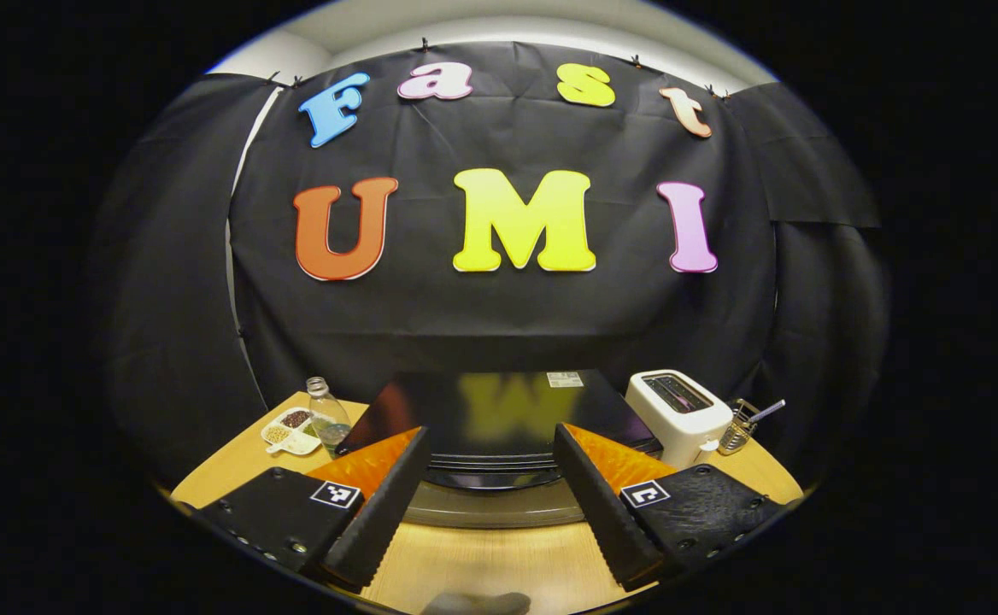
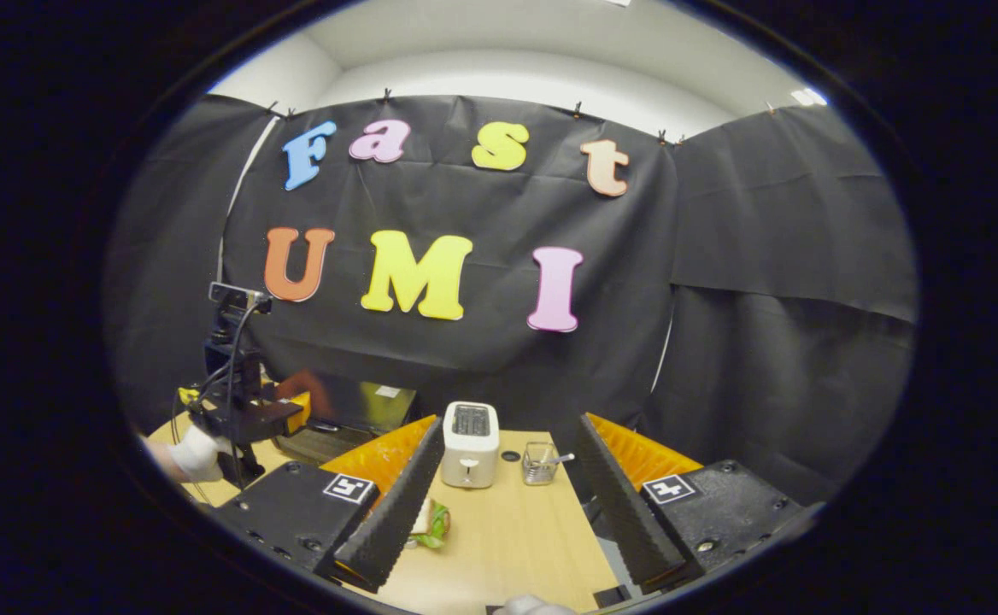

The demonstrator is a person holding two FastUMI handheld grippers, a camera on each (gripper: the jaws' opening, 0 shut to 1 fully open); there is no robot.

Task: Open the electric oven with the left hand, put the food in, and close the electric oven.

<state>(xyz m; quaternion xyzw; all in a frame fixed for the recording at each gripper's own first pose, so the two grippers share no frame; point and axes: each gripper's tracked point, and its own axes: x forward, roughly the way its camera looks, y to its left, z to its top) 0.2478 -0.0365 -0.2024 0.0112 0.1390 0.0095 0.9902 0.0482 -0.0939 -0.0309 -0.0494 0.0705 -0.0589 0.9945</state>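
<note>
A black electric oven [image 1: 490, 414] sits on a wooden table [image 1: 499, 555] against the booth's dark cloth wall. In the left gripper view it lies straight ahead, its glossy top and curved front edge showing in the gap between the two fingers, beyond their tips and not touched by them. The left gripper [image 1: 490, 444] is spread wide and holds nothing.

In the right gripper view, the food [image 2: 431, 523], a sandwich in a clear and green wrapper, lies on the table just beside the inner edge of the right gripper's left-hand finger, partly hidden behind it. The right gripper [image 2: 507, 436] is also wide open and empty. A white toaster [image 2: 470, 444] stands between its fingertips farther off, with a small glass holding a utensil [image 2: 540, 463] just beside it.

Left of the oven stand a clear bottle [image 1: 326, 416] and a divided dish of grains [image 1: 291, 430].

At the far left of the right gripper view, a gloved hand [image 2: 196, 454] holds the other gripper near the oven.
</note>
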